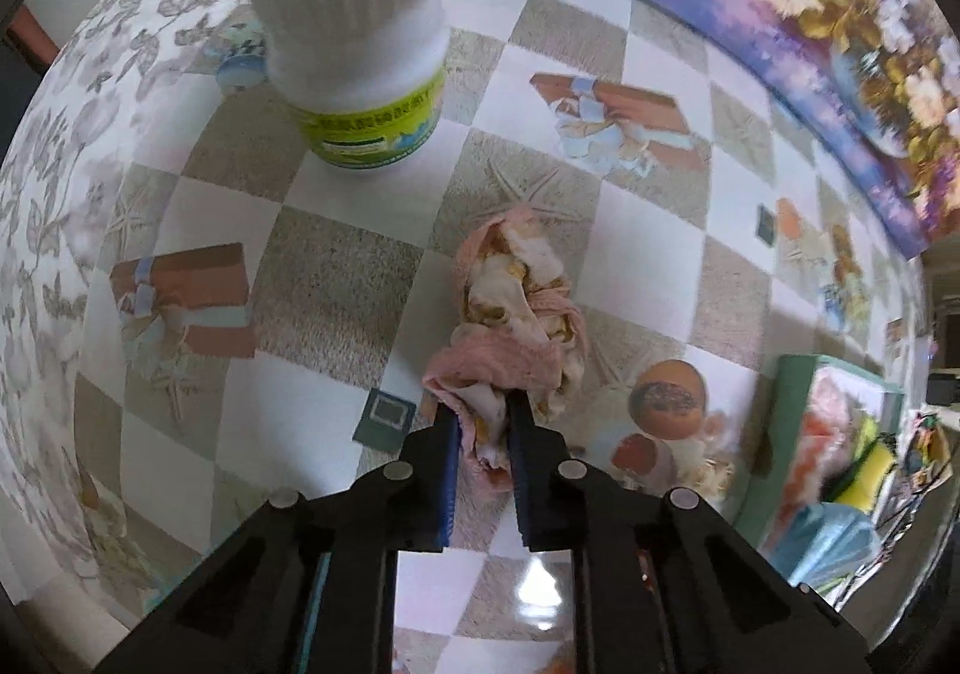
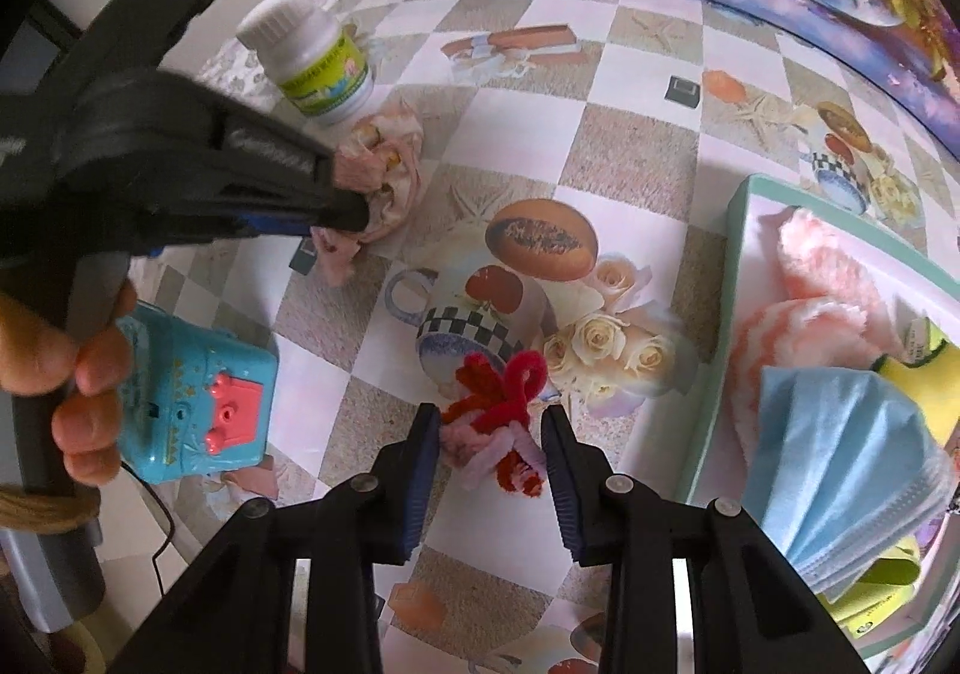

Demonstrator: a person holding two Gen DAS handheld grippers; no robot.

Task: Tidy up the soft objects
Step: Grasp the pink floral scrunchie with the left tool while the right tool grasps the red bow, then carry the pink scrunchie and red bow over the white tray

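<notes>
Pinching the near end of the cloth (image 1: 516,326), the left gripper (image 1: 483,404) points straight down, jaws narrow on the fabric; the cloth's long axis runs away from it toward the bottle (image 1: 360,74). The right gripper (image 2: 489,428) brackets the pipe-cleaner bundle (image 2: 498,422), seemingly gripping it, though contact is unclear. The tray (image 2: 714,374) lies to the right, nearer the right hand.

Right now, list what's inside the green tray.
The green tray holds a pink fluffy cloth, a blue face mask and something yellow; the mask hides whatever lies beneath it.
</notes>
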